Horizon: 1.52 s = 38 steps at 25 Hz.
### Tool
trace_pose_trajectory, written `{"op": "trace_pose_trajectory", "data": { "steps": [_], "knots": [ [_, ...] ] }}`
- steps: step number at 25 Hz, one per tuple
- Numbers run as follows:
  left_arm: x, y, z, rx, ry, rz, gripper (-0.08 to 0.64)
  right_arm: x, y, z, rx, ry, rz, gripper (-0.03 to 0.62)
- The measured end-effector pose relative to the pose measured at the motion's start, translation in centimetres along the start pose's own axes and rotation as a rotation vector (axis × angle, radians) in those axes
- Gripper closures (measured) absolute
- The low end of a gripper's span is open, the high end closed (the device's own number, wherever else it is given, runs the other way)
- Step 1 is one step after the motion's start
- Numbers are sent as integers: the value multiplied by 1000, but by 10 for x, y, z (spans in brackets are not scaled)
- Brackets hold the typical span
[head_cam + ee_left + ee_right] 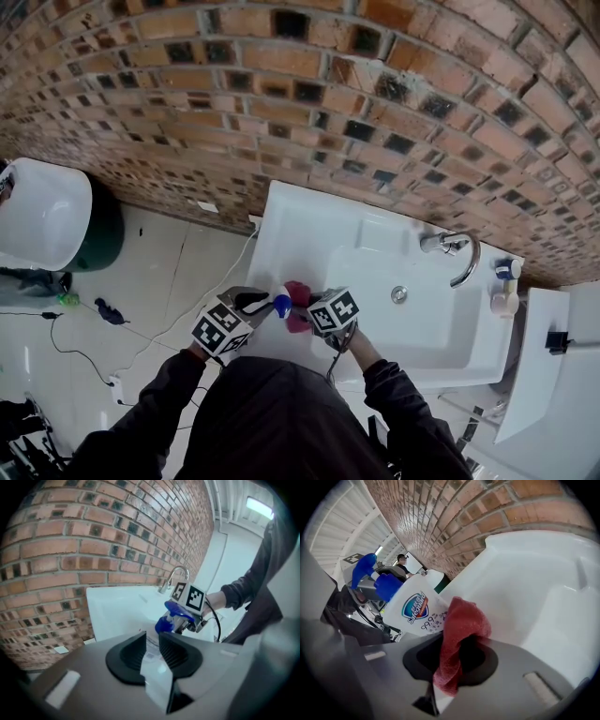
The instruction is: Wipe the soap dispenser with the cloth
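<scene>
A brick wall [281, 94] runs behind a white sink [375, 248], and I am standing at the sink's front left corner. The soap dispenser [417, 611] is up off the sink, held over that corner: a white bottle with a blue pump [171, 620] on top and a shield-shaped label on its side. My left gripper [151, 645] has it by the body, the two dark jaws closed on the bottle from either side with the pump pointing away from me, towards the wall.

The red cloth [461, 625] is bunched up and pinched in my right gripper [457, 656], jaws pressed together on the fabric (a loose fold hangs down below them). The bunched end sticks out past the jaws and lies against the bottle's side, just beside the label, below the pump. From above, the two grippers come in head to head, with the cloth and the pump between them.

Further out, the curved tap [455, 251] stands at the sink's back edge on the right, and two small bottles [506, 286] sit by the back right corner. Left of the sink, a white lidded bin [42, 220] stands against the wall on the pale tiled floor [159, 281].
</scene>
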State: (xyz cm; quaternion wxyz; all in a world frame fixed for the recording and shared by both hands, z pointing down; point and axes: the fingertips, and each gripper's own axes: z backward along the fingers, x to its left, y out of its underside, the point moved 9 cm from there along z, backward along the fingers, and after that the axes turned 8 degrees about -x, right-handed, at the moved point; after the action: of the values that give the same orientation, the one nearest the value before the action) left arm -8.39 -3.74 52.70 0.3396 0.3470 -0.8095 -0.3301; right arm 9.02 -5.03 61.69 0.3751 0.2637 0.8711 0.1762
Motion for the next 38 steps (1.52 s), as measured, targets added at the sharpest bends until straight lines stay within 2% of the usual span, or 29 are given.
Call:
{"op": "trace_pose_trajectory", "data": {
  "steps": [3,6,10,13,19,38],
  "knots": [
    [-1,1,3,-13,-11,-4,468,11,-6,16,-58,31,43,523],
    [-6,-2,13,-60,-36,-8,468,34,-18,48,-190,30,96,523],
    [-20,-10,33,-156,-53,-15,468,73,-31,97,-341,78,236,523],
    [-30,-17,46,-208,-53,-34,468,99,-32,121,-396,123,338,523],
    [-40,-23,51,-234,-47,-54,468,125,-28,133,-434,146,382,525],
    [-44,-26,57,-254,-31,-86,468,138,-30,131,-437,170,403,525]
  ]
}}
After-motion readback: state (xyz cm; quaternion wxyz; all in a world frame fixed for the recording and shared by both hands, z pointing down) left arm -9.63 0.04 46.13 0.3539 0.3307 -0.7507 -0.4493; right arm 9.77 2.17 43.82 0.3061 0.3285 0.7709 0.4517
